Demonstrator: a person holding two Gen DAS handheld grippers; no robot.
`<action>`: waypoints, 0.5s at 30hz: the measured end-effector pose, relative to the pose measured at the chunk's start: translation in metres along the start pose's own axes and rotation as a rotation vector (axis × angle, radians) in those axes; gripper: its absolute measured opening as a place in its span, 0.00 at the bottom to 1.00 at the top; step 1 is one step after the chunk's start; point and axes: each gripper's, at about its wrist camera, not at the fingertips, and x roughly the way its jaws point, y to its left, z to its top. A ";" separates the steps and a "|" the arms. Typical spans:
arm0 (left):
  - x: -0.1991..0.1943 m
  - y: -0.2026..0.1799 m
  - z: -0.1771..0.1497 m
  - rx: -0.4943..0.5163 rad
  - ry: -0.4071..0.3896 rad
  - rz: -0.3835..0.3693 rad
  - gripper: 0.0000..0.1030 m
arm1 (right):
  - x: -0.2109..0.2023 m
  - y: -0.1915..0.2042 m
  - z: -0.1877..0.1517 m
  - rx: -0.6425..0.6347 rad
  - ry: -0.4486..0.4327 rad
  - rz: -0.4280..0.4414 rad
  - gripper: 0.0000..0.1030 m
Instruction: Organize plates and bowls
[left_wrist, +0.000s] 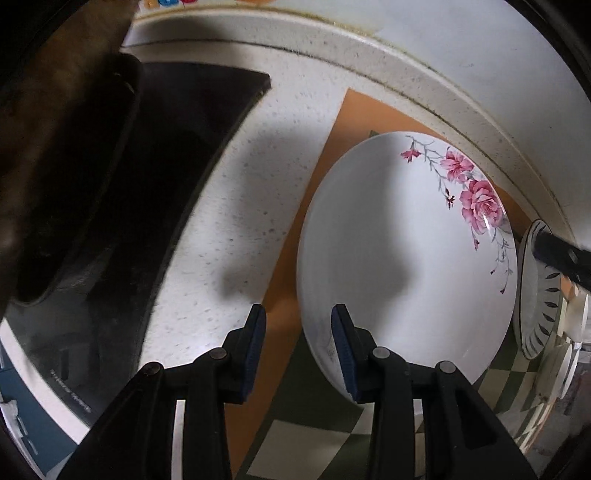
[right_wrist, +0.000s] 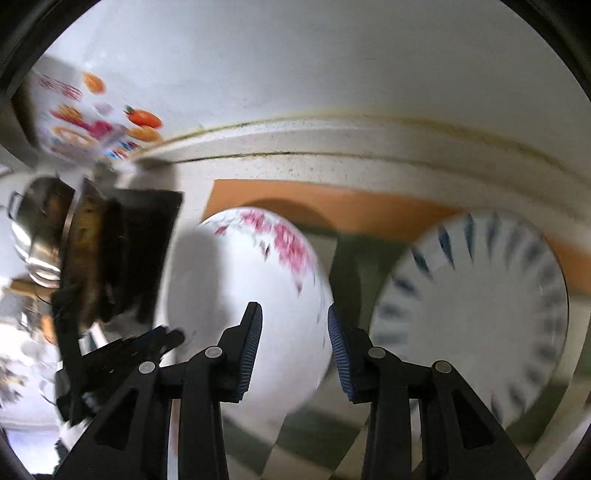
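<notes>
A white plate with pink flowers (left_wrist: 406, 251) lies on an orange and green-checked mat (left_wrist: 354, 118). My left gripper (left_wrist: 298, 350) hangs over the plate's left rim, pointing straight down, open, with its pads clear of the rim. To the right lies a white plate with dark leaf marks (left_wrist: 532, 295), partly under a black part of the right-hand tool (left_wrist: 557, 256). The right wrist view is blurred. It shows the flower plate (right_wrist: 240, 295) and the leaf plate (right_wrist: 480, 314) side by side. My right gripper (right_wrist: 294, 350) is open above the flower plate's right side, gripping nothing.
A black cooktop (left_wrist: 166, 166) with a dark pan (left_wrist: 55, 166) fills the left. The speckled counter (left_wrist: 258, 147) ends at a raised ledge (left_wrist: 369, 51) below a white wall. A shiny metal pot (right_wrist: 33, 229) and the left-hand tool (right_wrist: 110, 362) show at left.
</notes>
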 end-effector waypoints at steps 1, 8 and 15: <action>0.004 0.000 0.001 0.001 0.006 -0.005 0.33 | 0.008 0.001 0.009 -0.011 0.015 -0.018 0.39; 0.012 -0.001 0.000 0.015 -0.006 -0.059 0.27 | 0.046 -0.015 0.028 -0.031 0.111 -0.043 0.18; 0.009 0.004 -0.012 0.014 -0.022 -0.067 0.26 | 0.048 -0.024 0.021 -0.042 0.108 -0.014 0.14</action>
